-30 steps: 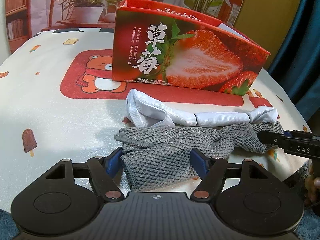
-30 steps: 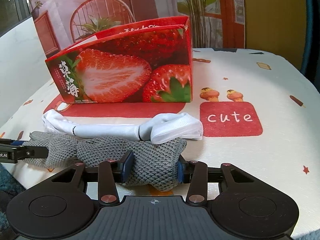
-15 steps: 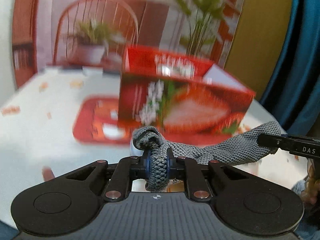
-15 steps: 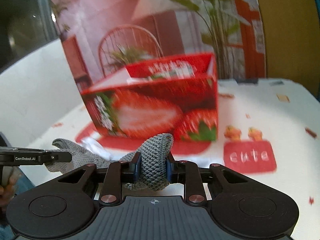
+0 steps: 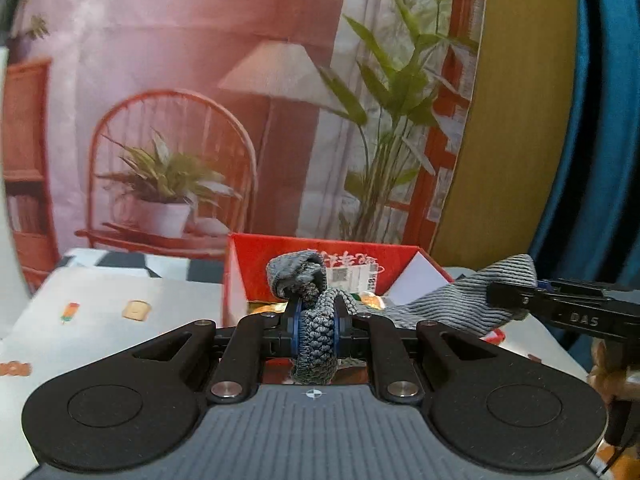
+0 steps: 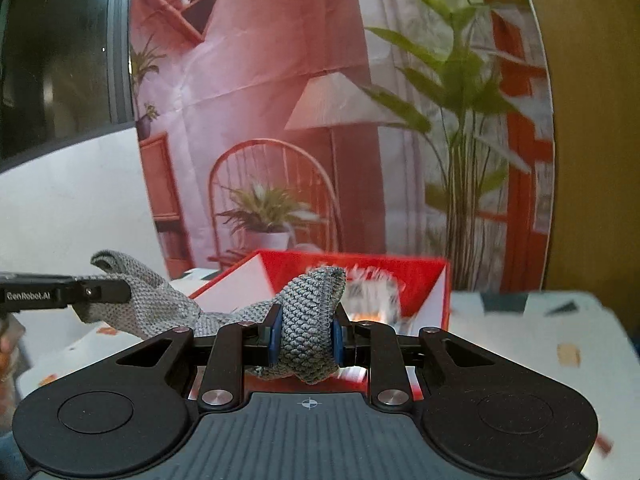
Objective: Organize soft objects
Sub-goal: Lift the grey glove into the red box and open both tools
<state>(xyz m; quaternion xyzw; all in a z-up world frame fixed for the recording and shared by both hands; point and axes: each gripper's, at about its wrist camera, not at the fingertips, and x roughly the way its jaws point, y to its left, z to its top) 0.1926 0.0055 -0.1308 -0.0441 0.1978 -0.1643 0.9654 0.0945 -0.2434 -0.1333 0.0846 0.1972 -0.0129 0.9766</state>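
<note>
A grey knitted cloth (image 5: 316, 332) hangs stretched between both grippers, lifted above the table. My left gripper (image 5: 317, 330) is shut on one end of it. My right gripper (image 6: 306, 334) is shut on the other end (image 6: 308, 320). The red strawberry box (image 5: 280, 276) stands open just beyond the cloth, and its inside shows in the right wrist view (image 6: 360, 280). The right gripper's tip also shows in the left wrist view (image 5: 560, 312), and the left gripper's tip in the right wrist view (image 6: 64, 294). The white cloth is out of sight.
The table (image 5: 100, 304) has a white printed cover. A backdrop (image 5: 200, 120) with a painted chair, lamp and plants stands behind it. A blue curtain (image 5: 600, 120) hangs at the right.
Both grippers closed on the ends of the grey cloth, lifted it off the table and raised it to the level of the box's open top.
</note>
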